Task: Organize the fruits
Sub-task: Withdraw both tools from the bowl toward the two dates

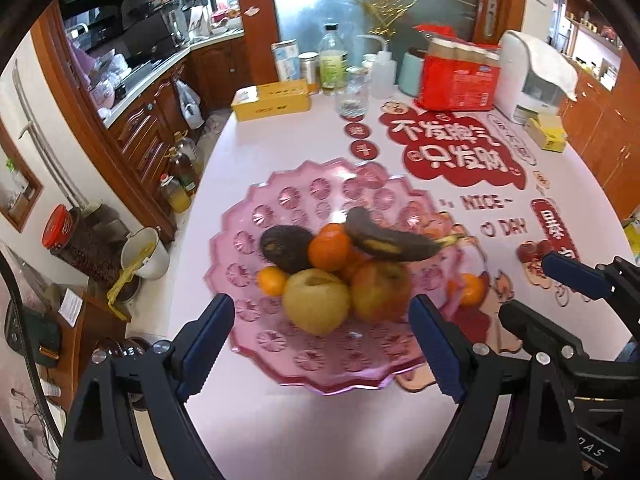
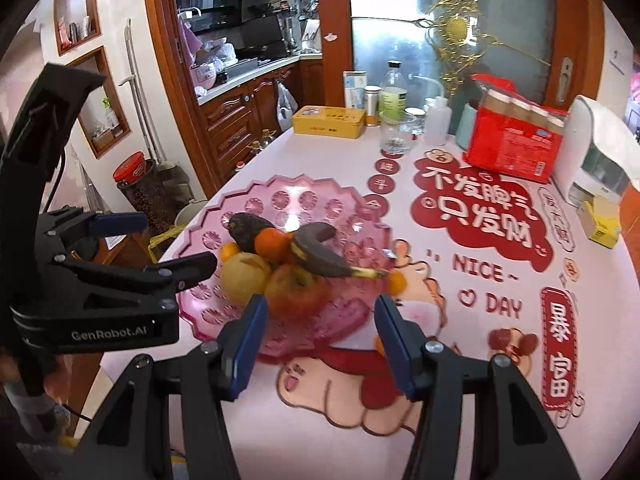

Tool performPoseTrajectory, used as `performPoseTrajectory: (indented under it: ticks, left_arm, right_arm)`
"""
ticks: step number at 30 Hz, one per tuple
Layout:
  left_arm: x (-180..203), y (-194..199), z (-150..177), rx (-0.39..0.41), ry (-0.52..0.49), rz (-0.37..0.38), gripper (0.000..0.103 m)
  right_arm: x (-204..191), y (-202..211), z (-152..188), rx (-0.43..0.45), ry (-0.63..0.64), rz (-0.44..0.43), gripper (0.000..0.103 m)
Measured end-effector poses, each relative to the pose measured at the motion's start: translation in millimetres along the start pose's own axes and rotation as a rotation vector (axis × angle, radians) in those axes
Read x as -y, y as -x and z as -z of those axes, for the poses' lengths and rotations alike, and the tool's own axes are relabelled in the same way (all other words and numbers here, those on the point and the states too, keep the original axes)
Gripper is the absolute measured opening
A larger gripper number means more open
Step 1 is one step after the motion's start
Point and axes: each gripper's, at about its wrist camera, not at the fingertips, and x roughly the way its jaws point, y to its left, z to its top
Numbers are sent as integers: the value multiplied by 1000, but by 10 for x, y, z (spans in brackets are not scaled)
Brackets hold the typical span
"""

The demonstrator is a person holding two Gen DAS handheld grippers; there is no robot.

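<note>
- On the pink scalloped tray (image 1: pixel 248 208), near the middle of the table (image 1: pixel 256 140): fruit heaped in one mound. Dark overripe banana (image 1: pixel 384 240) lying across the top, resting on an orange (image 1: pixel 330 250) and a red apple (image 1: pixel 380 290). Dark avocado-like fruit (image 1: pixel 286 246) far left, yellow pear-like fruit (image 1: pixel 316 300) nearest, small tangerine (image 1: pixel 272 280) tucked in at left.
- Crowds toward the centre, probably because the dish slopes inward; sorting judged nearly done.
- Stray small orange (image 1: pixel 472 288) at the tray's right edge; cannot tell whether inside the rim or just outside it. Possibly the last piece to bring in.
- Left gripper (image 1: pixel 320 306): jaws spread wide, nothing between the pads, hovering on the near side of the mound, clear of the fruit.
- Right gripper (image 2: pixel 320 304): jaws parted less widely, likewise empty, over the tray's near right part.
- Left wrist view: looks down more steeply, shows the tangerine whole.
- Right wrist view: shows the banana's yellow stem reaching toward the stray small orange, the tangerine half hidden behind the yellow pear-like fruit, and the left gripper side-on, apart from everything.
- Farther out: yellow tin (image 1: pixel 272 100), bottles and red pack (image 1: pixel 460 80) along the far edge, well apart from the tray.
</note>
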Motion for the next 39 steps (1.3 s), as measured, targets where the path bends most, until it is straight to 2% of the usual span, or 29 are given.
performPoseTrajectory:
  ticks: [11, 20, 27, 39]
  left_arm:
    - [876, 171, -177, 37, -69, 78, 89]
    - [1504, 159, -315, 43, -120, 103, 91]
    - [1919, -88, -382, 0, -140, 115, 91]
    - [2431, -760, -374, -120, -132, 138, 91]
  right_arm:
    - [673, 453, 191, 28, -55, 82, 56]
    - [1267, 598, 290, 35, -119, 122, 56]
    - [1753, 496, 447, -12, -169, 142, 56]
    - [2397, 112, 708, -122, -218, 159, 56]
